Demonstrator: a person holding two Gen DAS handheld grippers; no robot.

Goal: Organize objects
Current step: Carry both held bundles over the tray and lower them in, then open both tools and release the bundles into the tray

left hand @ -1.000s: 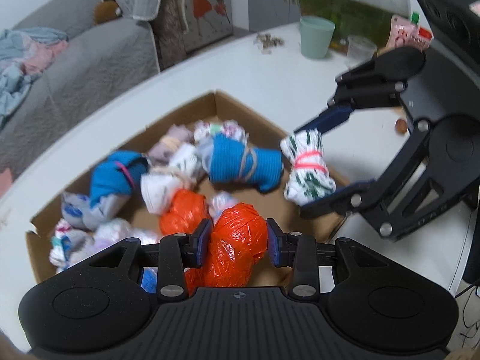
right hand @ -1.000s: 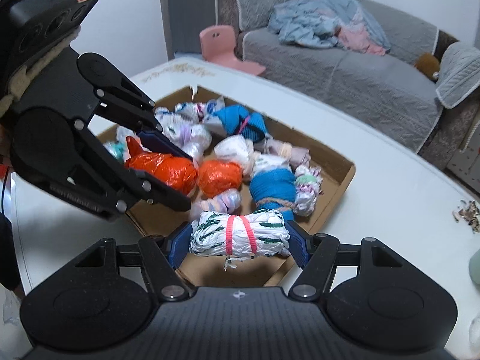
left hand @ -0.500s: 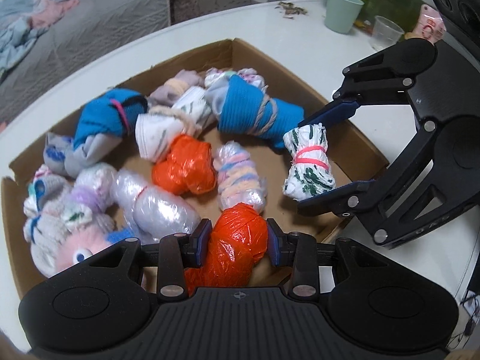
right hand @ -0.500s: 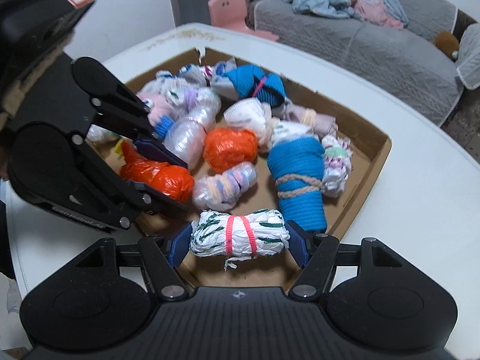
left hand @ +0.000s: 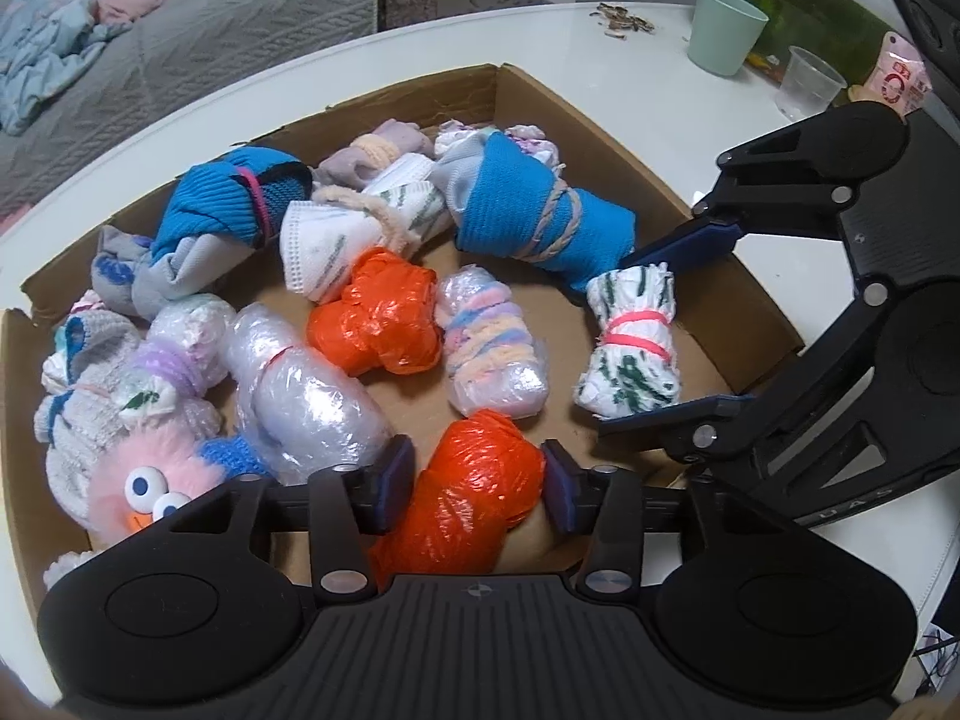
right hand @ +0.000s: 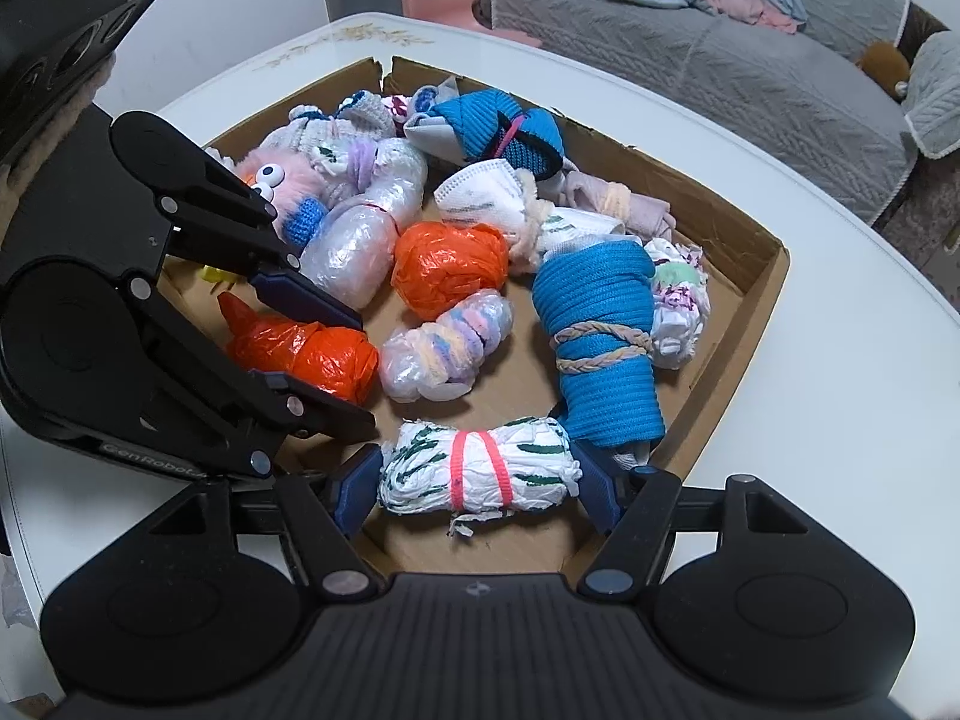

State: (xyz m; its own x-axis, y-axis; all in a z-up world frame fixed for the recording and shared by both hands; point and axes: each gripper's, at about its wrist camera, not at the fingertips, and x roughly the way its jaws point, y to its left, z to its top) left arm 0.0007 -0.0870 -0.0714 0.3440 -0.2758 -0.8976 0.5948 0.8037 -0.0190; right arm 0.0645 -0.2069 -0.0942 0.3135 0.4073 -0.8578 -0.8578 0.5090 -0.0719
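A shallow cardboard box (left hand: 666, 180) (right hand: 774, 264) on the white table holds several tied bundles. My left gripper (left hand: 477, 480) is shut on an orange plastic-bag bundle (left hand: 474, 498), low over the box's near edge; it also shows in the right wrist view (right hand: 306, 354). My right gripper (right hand: 480, 480) is shut on a white-and-green bundle tied with a pink band (right hand: 477, 474), low over the box's near right corner; this bundle shows in the left wrist view too (left hand: 630, 342). The two grippers are close together.
In the box lie blue knit rolls (left hand: 540, 210), a second orange bundle (left hand: 375, 315), clear-wrapped bundles (left hand: 300, 384) and a pink fuzzy toy (left hand: 144, 480). A green cup (left hand: 723, 30) and a clear cup (left hand: 807, 84) stand on the table behind. A grey sofa (right hand: 720, 60) lies beyond.
Both grippers have moved down and forward over the box with their bundles still held. More of the box's contents are in view now.
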